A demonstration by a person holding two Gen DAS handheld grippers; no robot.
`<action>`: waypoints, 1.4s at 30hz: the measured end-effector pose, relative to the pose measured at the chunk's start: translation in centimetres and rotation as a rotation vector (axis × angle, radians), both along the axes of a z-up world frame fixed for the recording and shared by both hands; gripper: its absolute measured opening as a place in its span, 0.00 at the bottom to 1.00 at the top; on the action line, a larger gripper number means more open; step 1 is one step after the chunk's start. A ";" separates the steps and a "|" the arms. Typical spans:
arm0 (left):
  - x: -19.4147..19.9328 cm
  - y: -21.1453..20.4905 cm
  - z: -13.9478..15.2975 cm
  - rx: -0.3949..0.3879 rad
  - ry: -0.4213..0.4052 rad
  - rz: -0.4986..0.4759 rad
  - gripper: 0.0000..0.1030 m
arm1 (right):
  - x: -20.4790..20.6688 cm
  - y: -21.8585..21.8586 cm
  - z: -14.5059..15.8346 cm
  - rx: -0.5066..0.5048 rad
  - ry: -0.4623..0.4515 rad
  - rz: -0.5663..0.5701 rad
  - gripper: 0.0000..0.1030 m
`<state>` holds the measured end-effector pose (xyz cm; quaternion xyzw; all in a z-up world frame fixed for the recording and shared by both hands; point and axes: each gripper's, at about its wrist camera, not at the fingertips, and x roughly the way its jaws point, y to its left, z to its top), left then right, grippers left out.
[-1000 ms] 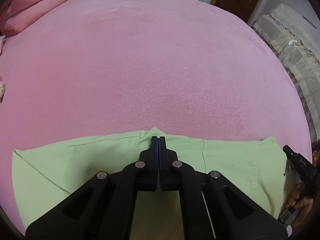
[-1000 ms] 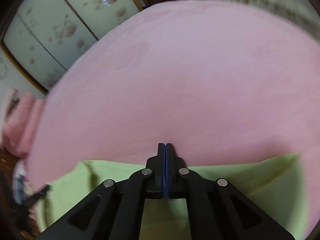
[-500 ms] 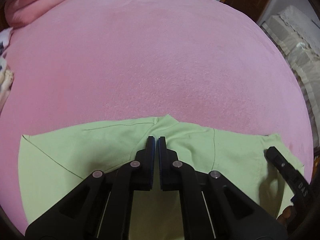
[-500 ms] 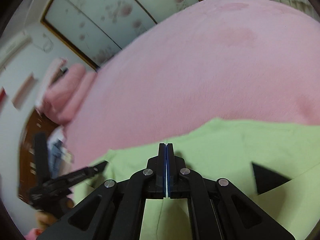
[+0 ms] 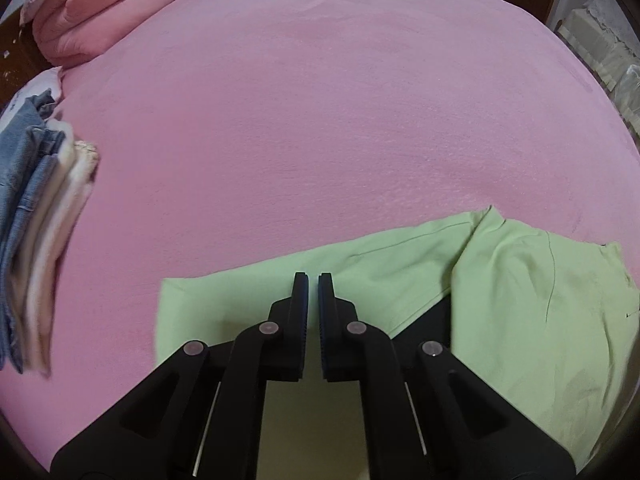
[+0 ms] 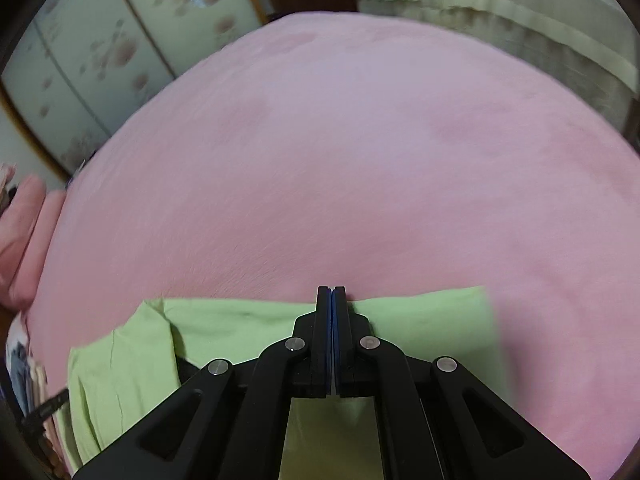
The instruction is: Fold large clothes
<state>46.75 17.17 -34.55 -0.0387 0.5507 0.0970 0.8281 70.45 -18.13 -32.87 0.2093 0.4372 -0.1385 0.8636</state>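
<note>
A light green garment [image 5: 500, 292] lies partly folded on the pink bed [image 5: 320, 120]; it also shows in the right wrist view [image 6: 240, 332]. My left gripper [image 5: 313, 280] hangs just above its left part, its jaws a narrow gap apart with nothing between them. My right gripper [image 6: 332, 292] has its jaws pressed together over the garment's far edge; whether cloth is pinched between them is hidden. The tip of the left gripper [image 6: 48, 408] shows at the left edge of the right wrist view.
A stack of folded clothes with blue jeans [image 5: 32, 216] sits at the bed's left side. A pink duvet [image 5: 104, 12] lies at the far left corner. Sliding wardrobe doors [image 6: 100, 60] and a cream sofa [image 6: 500, 4] stand beyond the bed.
My left gripper opened slightly, let go of the green cloth and swung left, bringing the stack of clothes into view. My right gripper stayed shut and shifted along the garment's edge.
</note>
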 end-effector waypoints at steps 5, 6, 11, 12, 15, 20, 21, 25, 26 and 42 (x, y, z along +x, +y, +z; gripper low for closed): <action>-2.6 -0.6 3.2 -0.063 -0.010 0.034 0.72 | -5.1 -1.5 0.8 0.122 -0.011 -0.044 0.00; -3.4 -0.8 3.9 -0.077 -0.034 0.035 0.74 | -6.1 -0.6 0.7 0.134 -0.001 -0.033 0.03; -7.8 -1.6 7.9 -0.045 -0.082 -0.015 0.74 | -10.0 0.9 2.1 0.148 0.044 0.011 0.48; -8.7 -1.9 8.1 -0.039 -0.089 -0.022 0.74 | -10.0 2.1 2.6 0.161 0.054 0.021 0.63; -11.6 -3.6 9.1 -0.056 -0.067 -0.085 0.74 | -12.6 3.6 4.3 0.141 0.104 0.073 0.72; -16.7 -5.2 9.9 -0.071 -0.025 -0.157 0.74 | -16.1 8.0 5.9 0.002 0.139 0.193 0.83; -17.5 -5.3 10.0 -0.097 -0.004 -0.171 0.74 | -16.8 8.6 6.4 -0.011 0.137 0.203 0.84; -20.9 -6.3 11.1 -0.129 0.033 -0.216 0.74 | -20.0 10.6 8.2 -0.024 0.137 0.241 0.85; -21.7 -6.4 11.5 -0.125 0.035 -0.223 0.74 | -20.9 10.9 8.8 -0.025 0.138 0.246 0.85; -34.4 -6.6 16.2 -0.102 0.091 -0.161 0.74 | -38.4 10.3 18.3 -0.059 0.139 0.355 0.86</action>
